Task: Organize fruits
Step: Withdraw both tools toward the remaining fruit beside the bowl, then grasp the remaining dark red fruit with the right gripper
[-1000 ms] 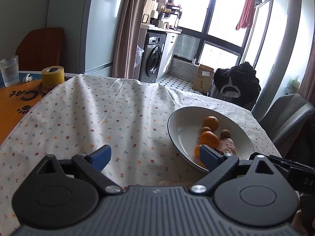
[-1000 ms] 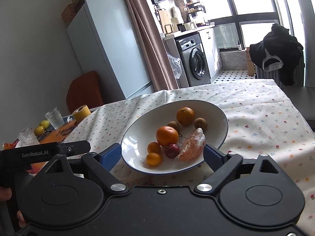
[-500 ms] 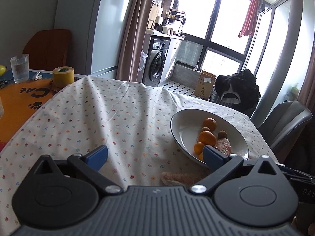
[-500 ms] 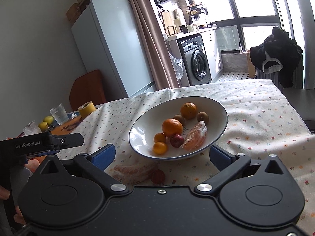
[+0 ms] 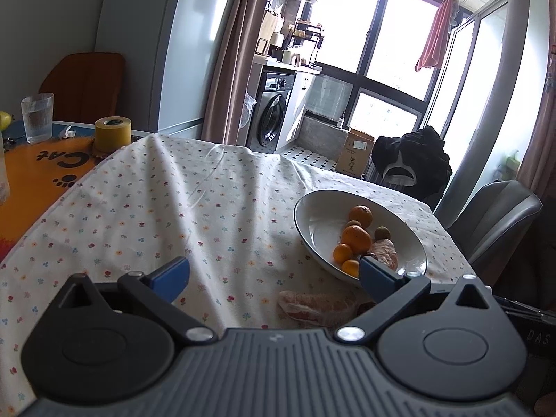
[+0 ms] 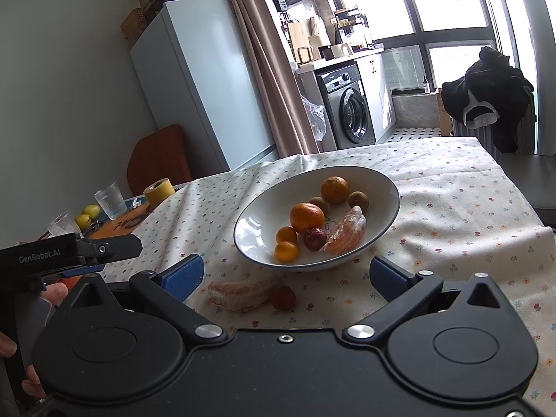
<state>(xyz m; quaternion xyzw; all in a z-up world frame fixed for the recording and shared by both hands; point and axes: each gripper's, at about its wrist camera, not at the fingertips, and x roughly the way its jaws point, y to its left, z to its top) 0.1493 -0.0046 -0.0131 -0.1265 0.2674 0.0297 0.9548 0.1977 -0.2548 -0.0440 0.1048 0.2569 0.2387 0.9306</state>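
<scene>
On the flowered tablecloth point(image 6: 451, 208), near its front edge, a peeled fruit piece point(image 6: 243, 293) and a small red fruit point(image 6: 283, 298), perhaps a lychee, lie just before the bowl point(image 6: 382, 187) of oranges point(image 6: 306, 217). Right gripper point(image 6: 285, 274) and left gripper point(image 5: 274, 274) both gape, empty.

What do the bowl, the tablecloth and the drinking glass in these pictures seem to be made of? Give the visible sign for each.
Bowl: probably glazed ceramic; white, glossy, with bright reflections inside and a thin dark rim.
Tablecloth: woven fabric, matte; it creases and folds, and carries a small printed flower pattern.
Drinking glass: clear ribbed glass, possibly plastic; you can see through it.
</scene>
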